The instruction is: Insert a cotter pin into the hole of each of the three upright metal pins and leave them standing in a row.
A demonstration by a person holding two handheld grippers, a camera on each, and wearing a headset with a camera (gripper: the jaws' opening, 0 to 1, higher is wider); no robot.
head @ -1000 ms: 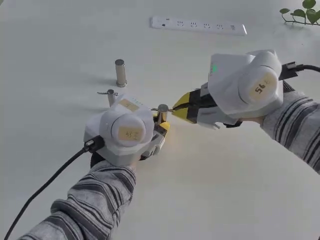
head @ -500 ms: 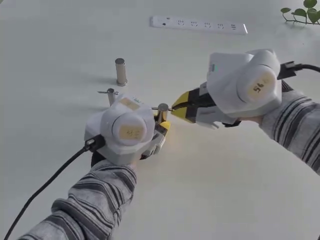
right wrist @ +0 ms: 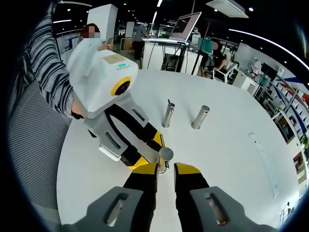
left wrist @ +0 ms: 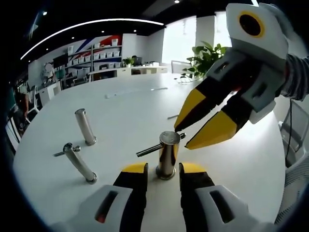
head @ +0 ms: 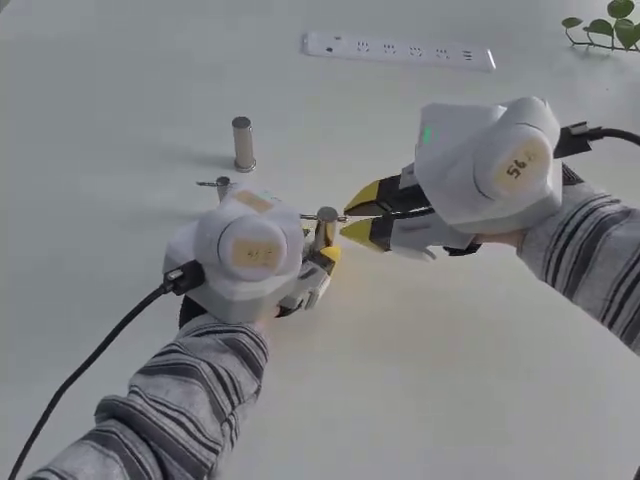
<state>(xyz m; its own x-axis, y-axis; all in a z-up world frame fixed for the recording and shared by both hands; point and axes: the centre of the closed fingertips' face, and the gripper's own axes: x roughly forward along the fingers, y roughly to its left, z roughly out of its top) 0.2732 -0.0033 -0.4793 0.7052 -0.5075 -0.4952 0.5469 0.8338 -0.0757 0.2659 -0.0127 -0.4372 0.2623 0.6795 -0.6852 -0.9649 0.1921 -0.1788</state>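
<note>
Nearest pin (head: 325, 226) and middle pin (head: 222, 188) on the table (head: 450, 380) hold cotter pins (left wrist: 149, 151). The farthest pin (head: 241, 144), toward the far edge, is bare. Left gripper (left wrist: 164, 166) jaws flank the nearest pin, grip unclear; right gripper (head: 345, 221) jaws are spread.

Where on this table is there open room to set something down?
Widest bare table: near side, between the striped sleeves. Also open: between the power strip and the far metal pin. Crowded: the left gripper and right gripper around the near pin, with the cottered pin just behind.
</note>
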